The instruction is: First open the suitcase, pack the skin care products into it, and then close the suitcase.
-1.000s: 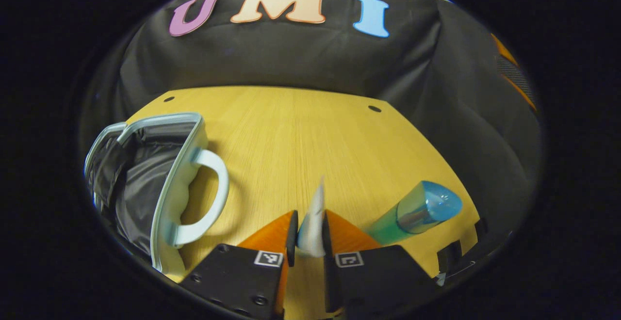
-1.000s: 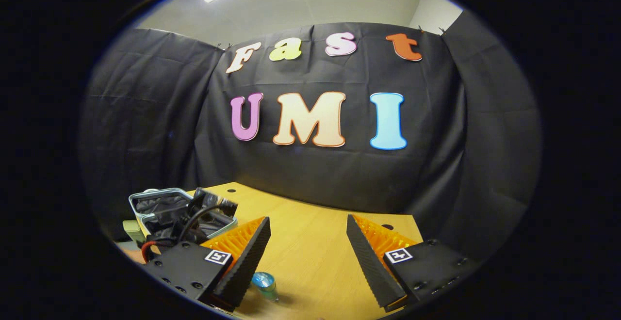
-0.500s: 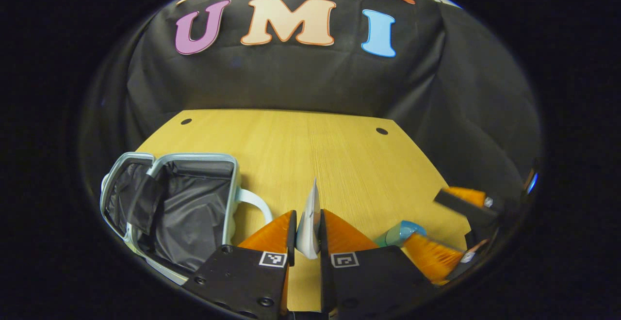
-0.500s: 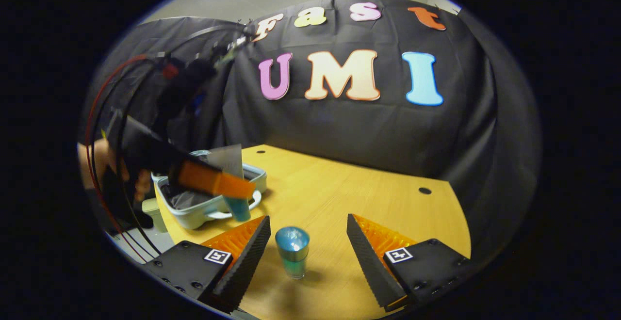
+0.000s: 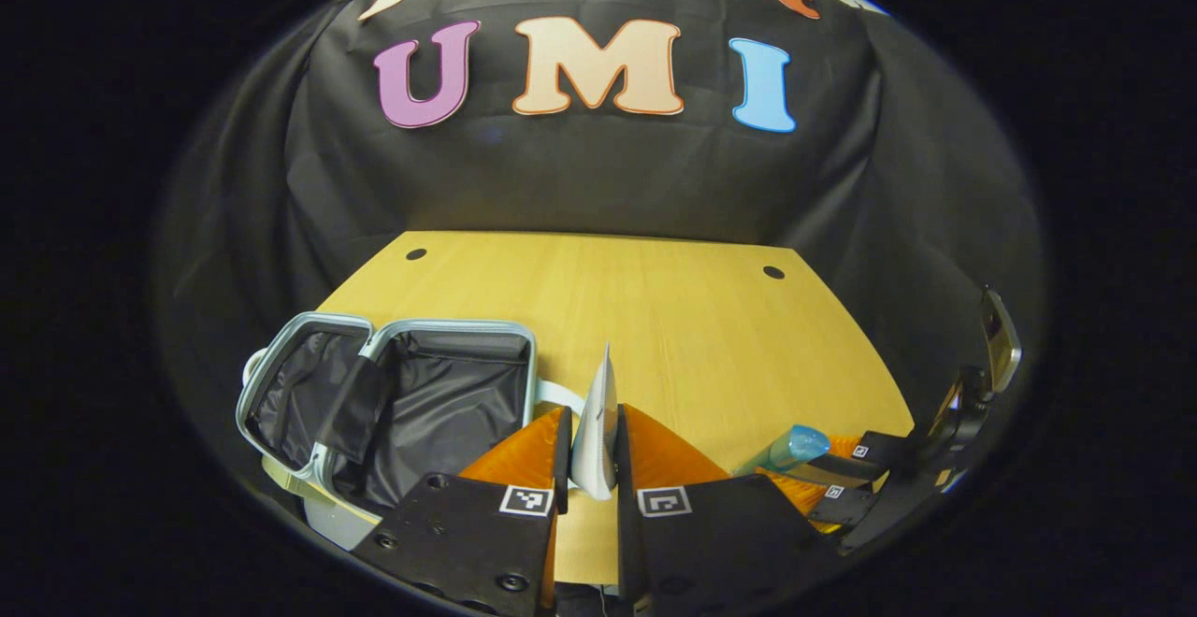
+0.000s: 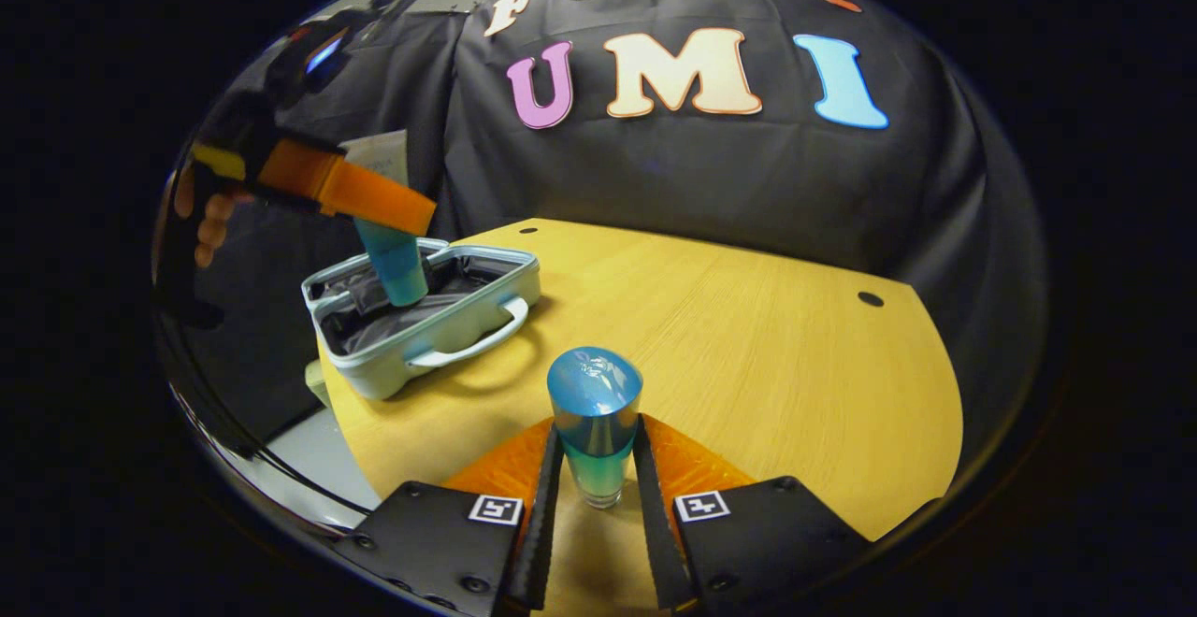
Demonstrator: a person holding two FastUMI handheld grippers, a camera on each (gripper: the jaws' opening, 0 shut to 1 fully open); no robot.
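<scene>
suitcase (image 6: 425,318) lies open on the wooden table (image 6: 748,337), at about ten o'clock in the right gripper view, its dark lining showing and its pale handle facing the middle of the table. in the left gripper view the same suitcase (image 5: 402,402) sits at about eight o'clock, both halves spread flat.

above the open case, in the right gripper view, the left gripper (image 6: 379,201) hangs with a hand (image 6: 210,220) behind it. its fingers are closed on a squeeze tube (image 6: 388,243), pale flat end up and blue cap pointing down over the lining. from its own camera the left gripper (image 5: 591,453) pinches that tube (image 5: 598,425) edge-on, both fingers pressing it.

nearer, at six o'clock in the right gripper view, a blue-topped bottle (image 6: 594,421) with a green lower part stands upright on the table. the right gripper (image 6: 596,486) has its fingers drawn in close on either side of the bottle's body, touching it. in the left gripper view that bottle (image 5: 785,449) and the right gripper (image 5: 842,481) appear at four o'clock.
</scene>
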